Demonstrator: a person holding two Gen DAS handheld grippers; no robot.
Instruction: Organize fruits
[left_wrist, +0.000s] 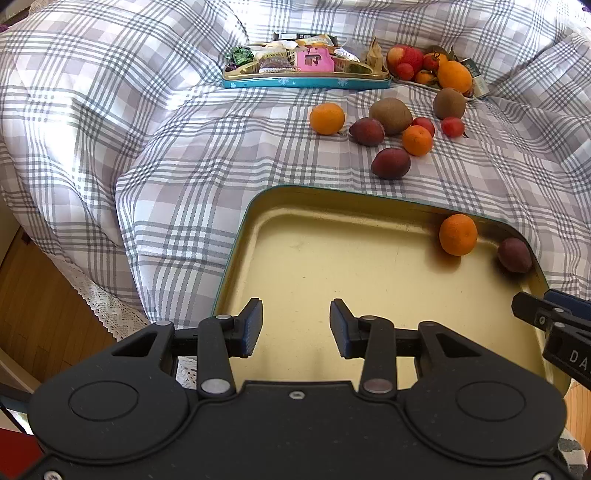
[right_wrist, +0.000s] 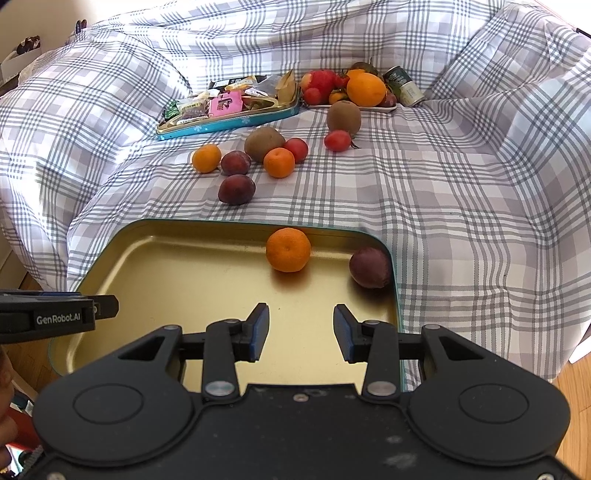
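A gold tin tray (left_wrist: 332, 266) (right_wrist: 177, 273) lies on the checked cloth and holds a mandarin (left_wrist: 458, 235) (right_wrist: 288, 249) and a dark plum (left_wrist: 514, 254) (right_wrist: 370, 267) at its far right. My left gripper (left_wrist: 296, 328) is open and empty above the tray's near part. My right gripper (right_wrist: 301, 332) is open and empty over the tray's near right. Loose fruit lies beyond the tray: mandarins (left_wrist: 327, 118) (right_wrist: 279, 162), plums (left_wrist: 390, 163) (right_wrist: 236, 189), kiwis (left_wrist: 390, 115) (right_wrist: 264, 144) and small red fruits (left_wrist: 453, 126) (right_wrist: 337, 140).
A blue tin of snack packets (left_wrist: 306, 66) (right_wrist: 225, 107) stands at the back. A plate piled with fruit (left_wrist: 432, 68) (right_wrist: 351, 88) and a can (right_wrist: 404, 85) sit to its right. Wooden floor (left_wrist: 37, 302) drops off at the left.
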